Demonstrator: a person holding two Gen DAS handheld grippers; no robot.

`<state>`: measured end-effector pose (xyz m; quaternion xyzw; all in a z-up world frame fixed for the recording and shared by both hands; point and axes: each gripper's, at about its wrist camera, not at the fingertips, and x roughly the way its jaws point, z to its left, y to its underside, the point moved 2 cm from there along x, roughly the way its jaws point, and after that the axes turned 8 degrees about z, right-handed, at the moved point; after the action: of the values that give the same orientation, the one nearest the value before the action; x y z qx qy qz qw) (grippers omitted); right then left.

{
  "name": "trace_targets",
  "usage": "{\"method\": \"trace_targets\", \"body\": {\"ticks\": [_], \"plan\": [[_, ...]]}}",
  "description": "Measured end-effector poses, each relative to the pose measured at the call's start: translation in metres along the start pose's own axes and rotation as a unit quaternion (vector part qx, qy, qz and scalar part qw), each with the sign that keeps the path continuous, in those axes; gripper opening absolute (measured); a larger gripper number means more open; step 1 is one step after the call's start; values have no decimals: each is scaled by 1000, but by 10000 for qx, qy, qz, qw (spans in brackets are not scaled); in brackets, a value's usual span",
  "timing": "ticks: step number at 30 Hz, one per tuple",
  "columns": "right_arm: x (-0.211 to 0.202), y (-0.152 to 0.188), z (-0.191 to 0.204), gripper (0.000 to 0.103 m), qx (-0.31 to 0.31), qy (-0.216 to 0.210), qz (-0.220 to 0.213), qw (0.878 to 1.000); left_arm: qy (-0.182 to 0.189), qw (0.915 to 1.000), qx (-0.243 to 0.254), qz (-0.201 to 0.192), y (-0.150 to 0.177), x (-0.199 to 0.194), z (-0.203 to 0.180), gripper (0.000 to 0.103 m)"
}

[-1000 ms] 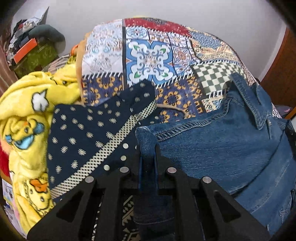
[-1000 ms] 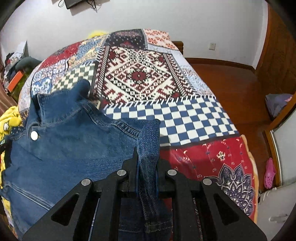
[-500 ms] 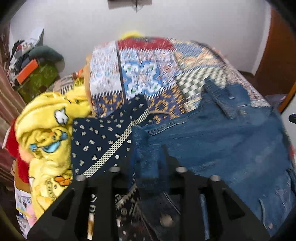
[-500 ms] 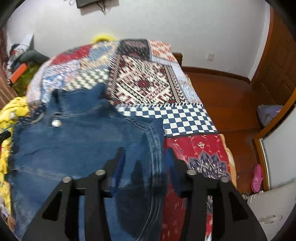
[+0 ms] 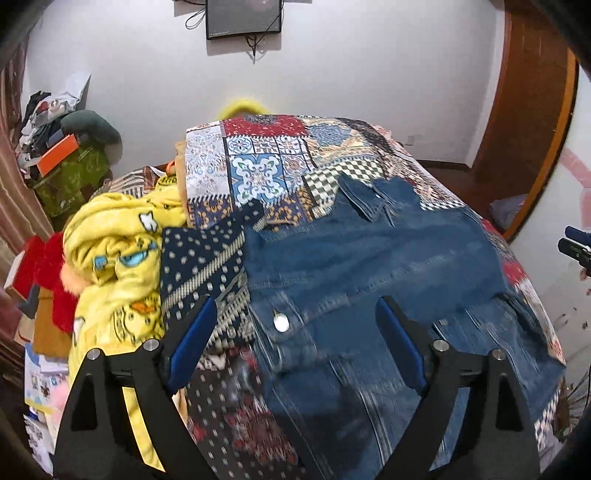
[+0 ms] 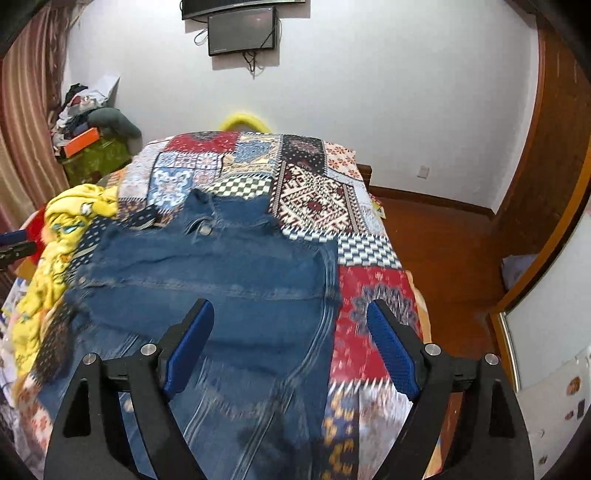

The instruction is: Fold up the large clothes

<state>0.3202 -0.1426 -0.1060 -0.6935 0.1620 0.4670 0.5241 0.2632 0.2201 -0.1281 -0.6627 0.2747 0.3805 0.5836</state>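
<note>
The left tool and right tool are both released, holding nothing. The denim jacket lies flat on the bed under them, collar far, long axis running near-far.

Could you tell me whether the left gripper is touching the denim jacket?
Apart: in the left wrist view the left gripper is open above the denim jacket, gripping nothing.

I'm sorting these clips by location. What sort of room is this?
Most likely a home bedroom. A denim jacket lies spread on a bed under a patchwork bedspread, a small screen hangs on the wall, and a yellow cartoon blanket is heaped beside the jacket.
</note>
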Motion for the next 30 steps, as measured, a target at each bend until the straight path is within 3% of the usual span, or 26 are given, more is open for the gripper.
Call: {"method": "trace_targets", "body": {"ticks": [5, 11, 19, 23, 26, 29, 30], "plan": [[-8, 37, -3, 83, 227, -241, 130, 9994, 238, 9992, -124, 293, 49, 0, -1, 88], [1, 85, -9, 83, 310, -134, 601, 9976, 590, 9923, -557, 937, 106, 20, 1, 88], [28, 136, -17, 83, 437, -117, 1523, 9873, 1182, 9689, -1337, 1714, 177, 50, 2, 88], [35, 159, -18, 83, 628, -486, 1902, 9785, 1561, 9550, -1605, 1946, 196, 59, -3, 88], [35, 161, -21, 83, 789, -688, 1914, 9759, 1850, 9432, -1867, 2030, 203, 68, -6, 88], [42, 163, -26, 83, 1058, -1060, 2038, 9675, 1996, 9406, -1979, 1907, 204, 71, -7, 86], [44, 165, -28, 83, 1145, -1168, 2075, 9645, 2037, 9402, -1973, 1889, 204, 69, -8, 80]]}}
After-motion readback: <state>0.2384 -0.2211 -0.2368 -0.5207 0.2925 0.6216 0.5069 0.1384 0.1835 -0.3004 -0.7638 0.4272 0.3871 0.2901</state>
